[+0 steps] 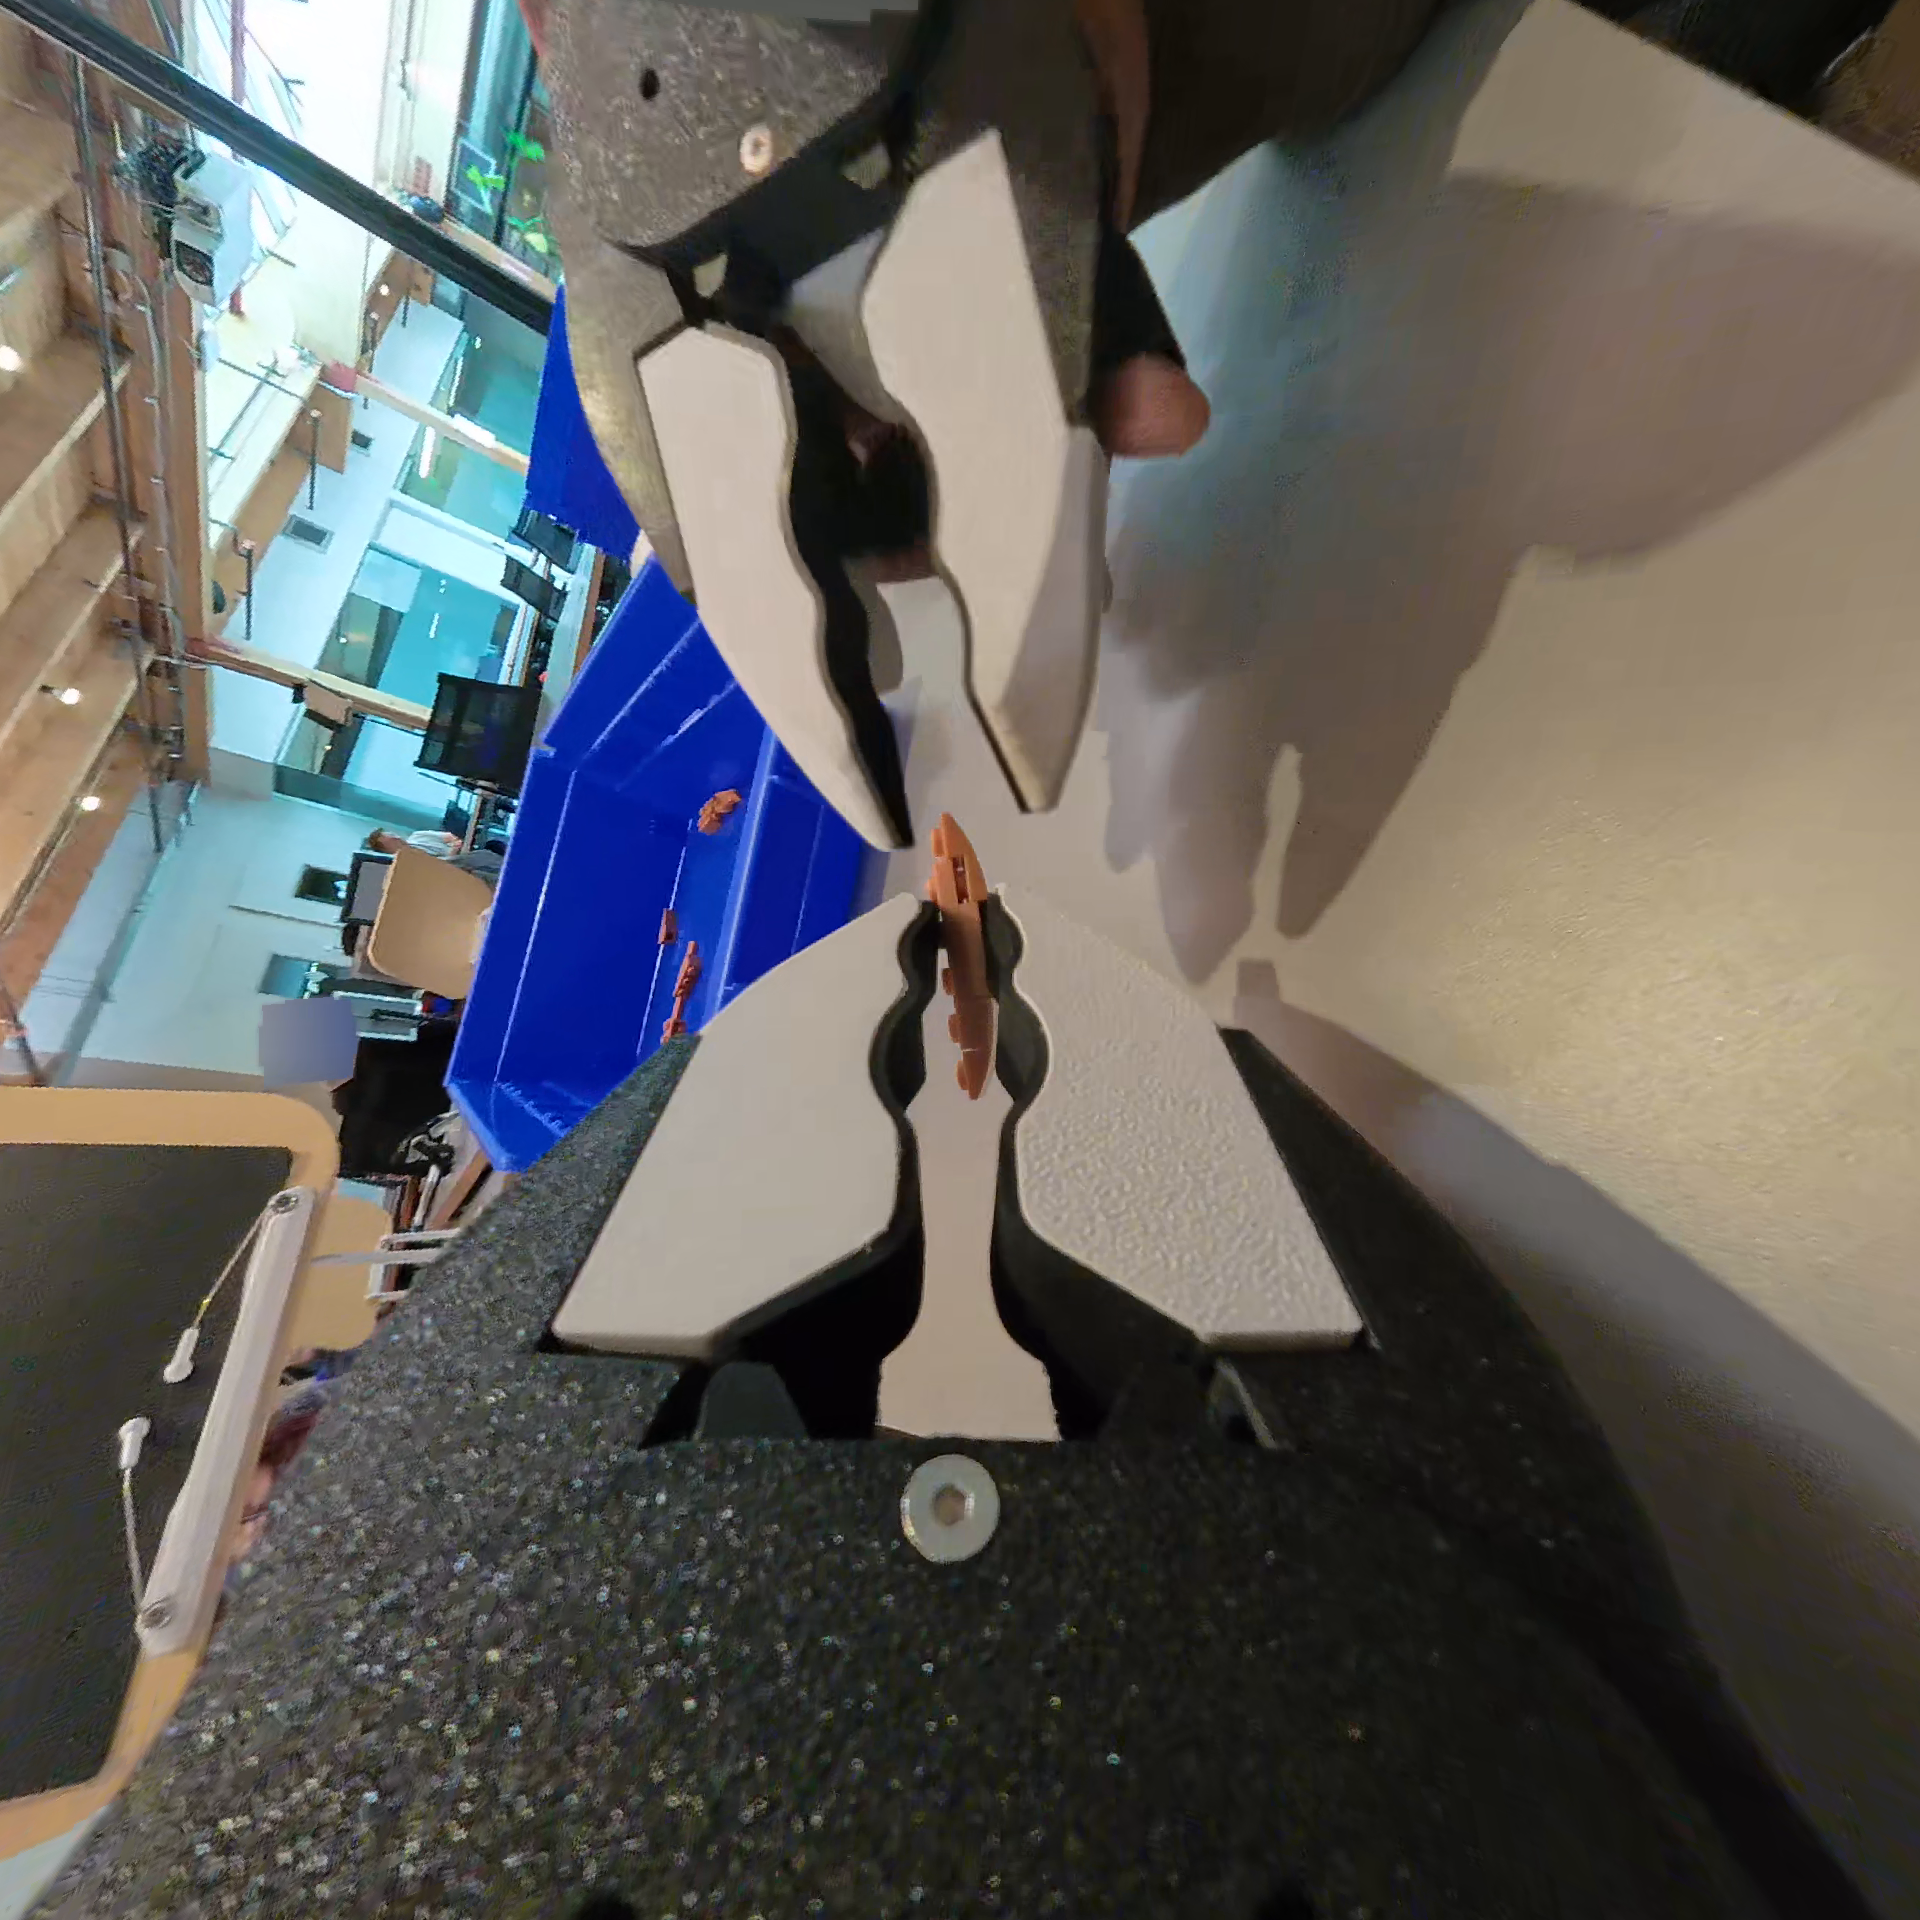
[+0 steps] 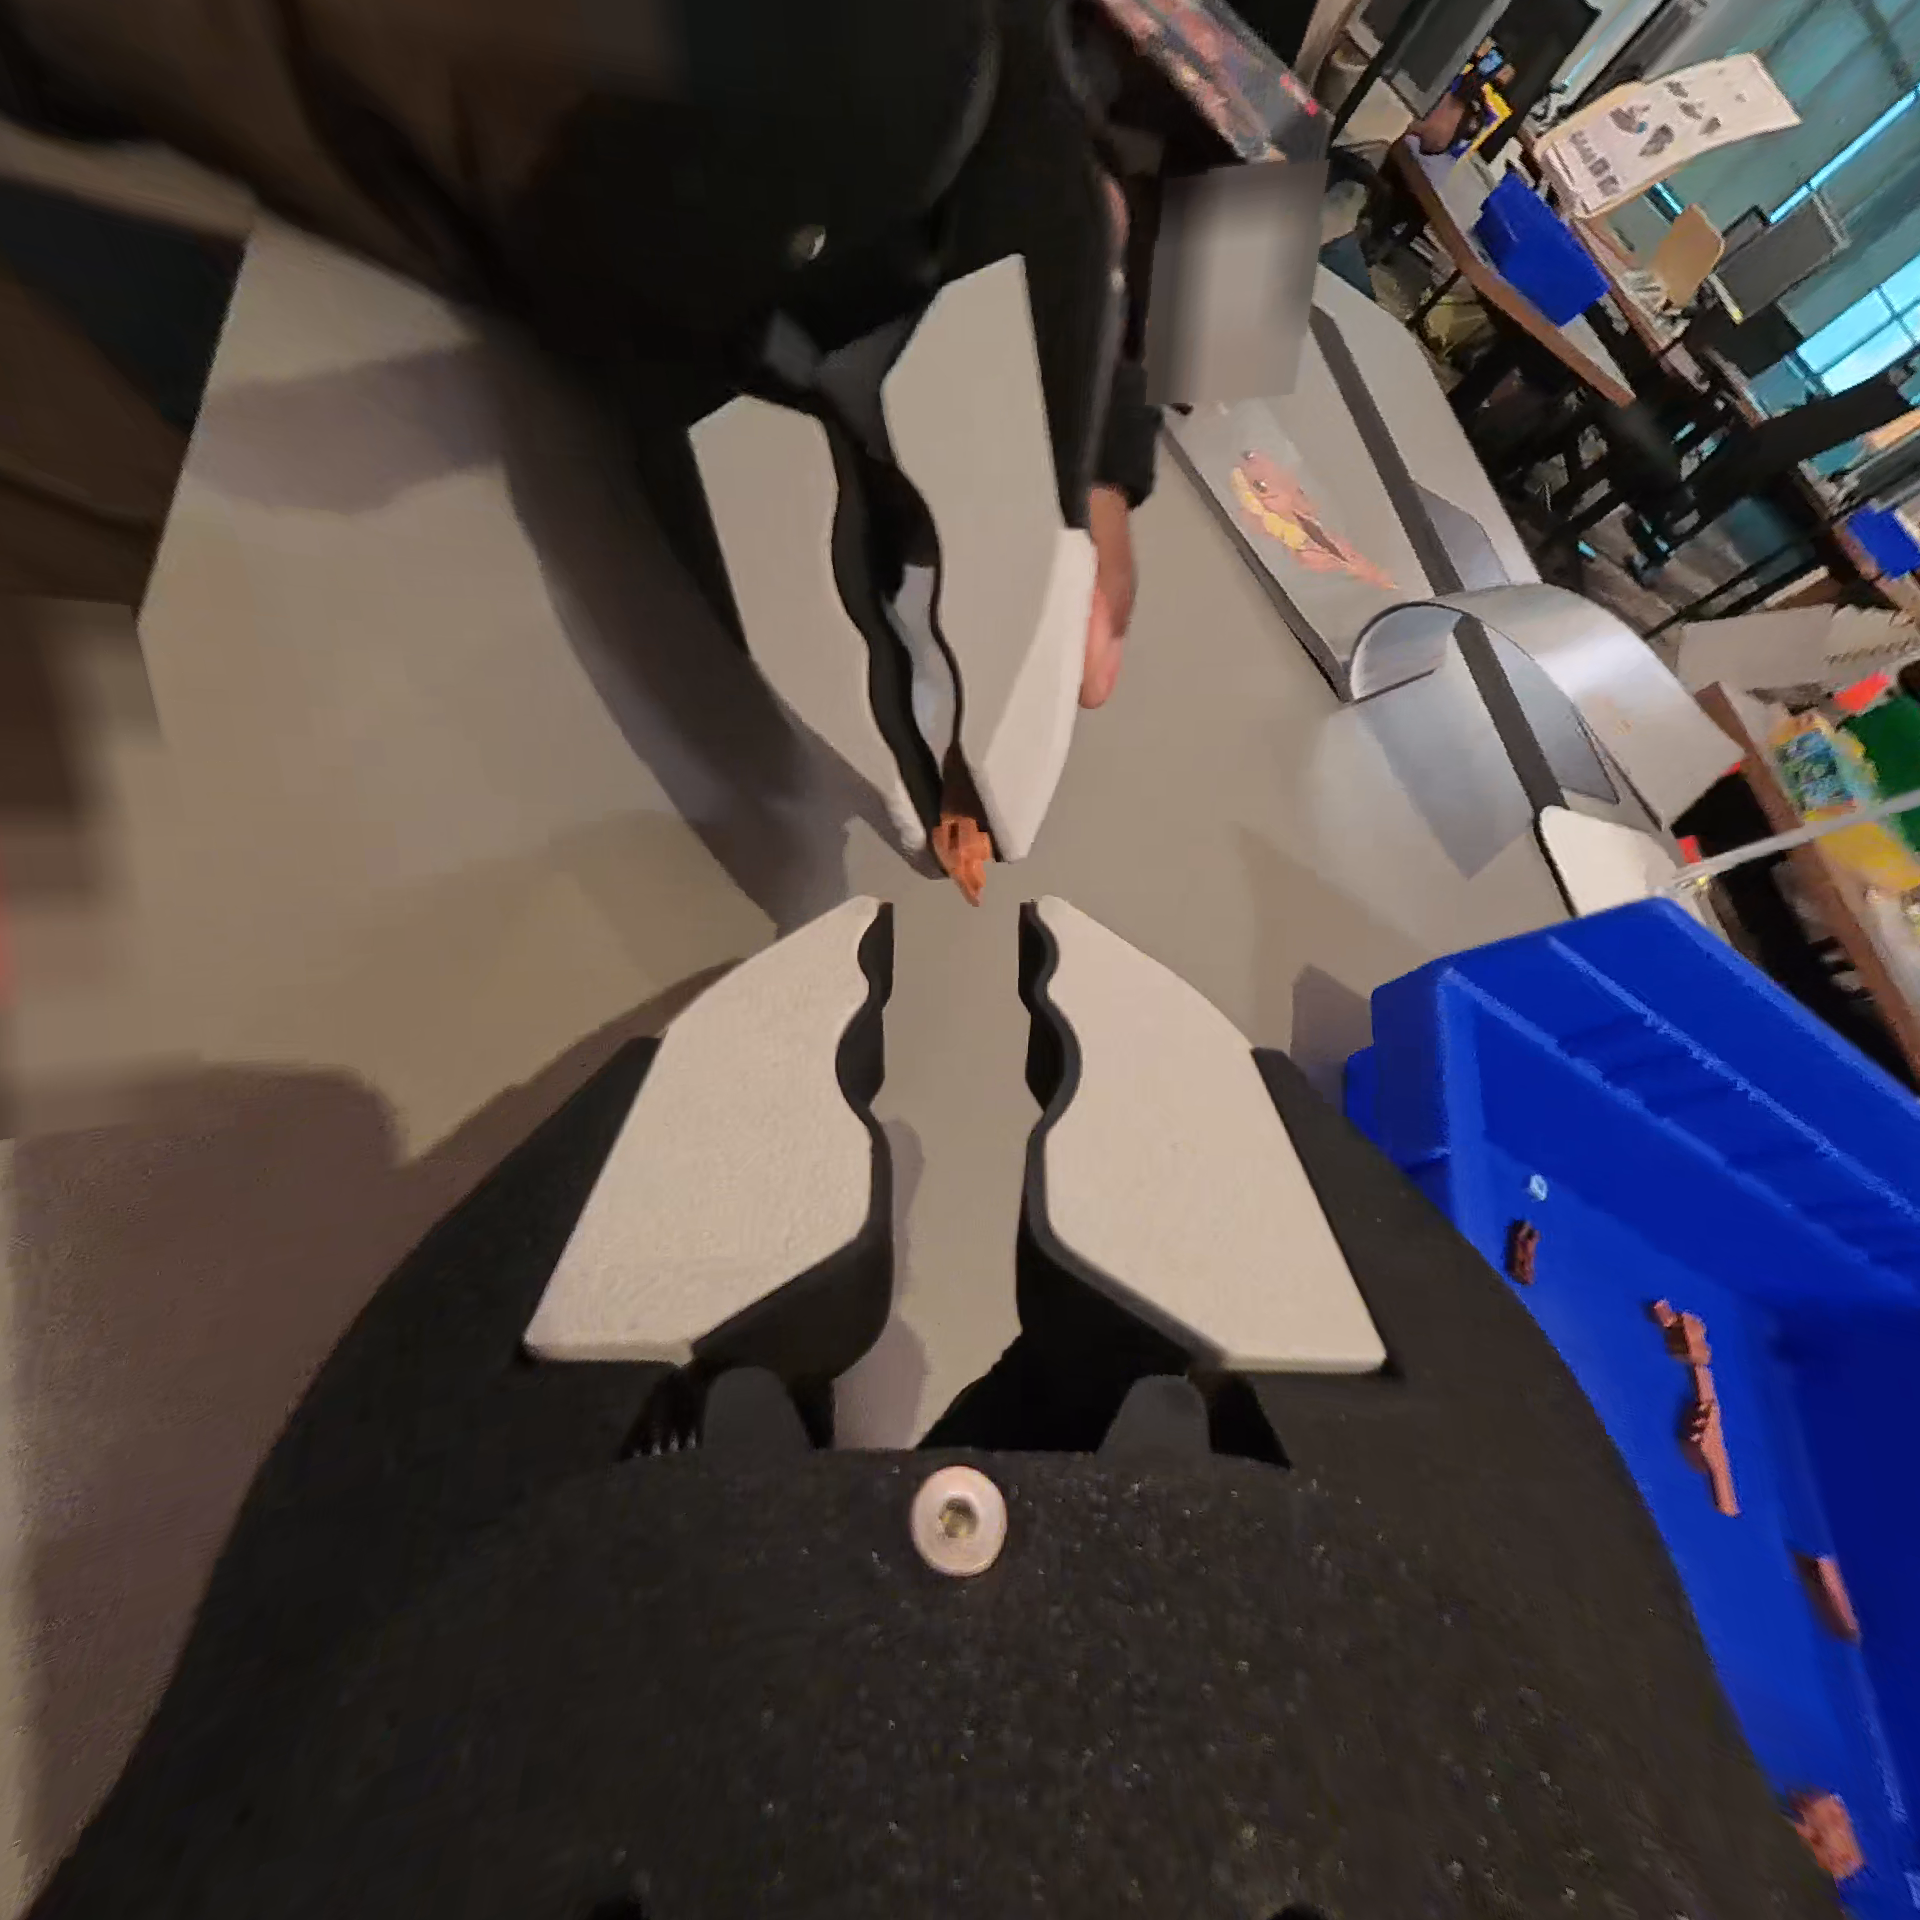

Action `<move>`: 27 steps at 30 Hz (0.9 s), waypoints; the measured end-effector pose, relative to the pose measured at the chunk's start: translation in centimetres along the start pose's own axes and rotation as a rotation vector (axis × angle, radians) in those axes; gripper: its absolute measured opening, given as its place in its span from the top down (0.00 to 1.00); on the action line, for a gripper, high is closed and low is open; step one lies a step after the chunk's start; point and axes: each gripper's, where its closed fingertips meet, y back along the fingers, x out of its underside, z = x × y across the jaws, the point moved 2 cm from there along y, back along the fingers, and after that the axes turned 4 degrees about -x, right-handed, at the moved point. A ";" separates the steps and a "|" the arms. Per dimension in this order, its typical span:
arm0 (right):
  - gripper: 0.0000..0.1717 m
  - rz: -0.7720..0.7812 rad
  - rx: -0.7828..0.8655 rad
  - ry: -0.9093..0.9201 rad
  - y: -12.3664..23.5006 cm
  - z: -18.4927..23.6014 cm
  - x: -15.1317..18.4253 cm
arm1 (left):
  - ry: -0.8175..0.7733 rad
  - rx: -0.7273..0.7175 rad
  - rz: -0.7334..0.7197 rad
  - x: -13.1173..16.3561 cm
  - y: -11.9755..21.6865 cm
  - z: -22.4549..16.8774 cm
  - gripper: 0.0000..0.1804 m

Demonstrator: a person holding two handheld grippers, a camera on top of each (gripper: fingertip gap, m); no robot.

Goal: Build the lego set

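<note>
A pale grey table [image 2: 416,727] carries everything here — matte, with soft shadows across it. A blue bin [image 2: 1662,1195] sits on it at one edge, small reddish-brown pieces [image 2: 1704,1403] scattered on its floor. Farther along the same surface lies a flat grey board [image 2: 1320,520] with a yellow and orange picture, and beside it a curved grey metal arch [image 2: 1507,644] — both well apart from the bin.

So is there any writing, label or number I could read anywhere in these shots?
None that can be read.
White hanging sheet: dark printed marks, too small and blurred.
Flat grey panel on the table: an orange-yellow picture, no legible words.
Blue bin, left tool, its brown brick piece and right tool: no markings visible.
</note>
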 end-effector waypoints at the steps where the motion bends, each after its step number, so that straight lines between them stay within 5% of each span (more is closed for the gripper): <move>1: 0.87 0.004 0.004 0.025 -0.1 0.1 0.0 | 0.002 0.005 -0.002 0.0 0.0 0.0 0.95; 17: 0.95 0.012 0.028 0.130 -0.6 0.7 -0.3 | 0.003 0.060 -0.007 -0.3 -0.1 -0.8 0.95; 27: 0.96 -0.011 0.023 -0.010 -0.5 0.0 -0.3 | -0.011 0.015 0.029 -0.2 -0.2 -0.3 0.95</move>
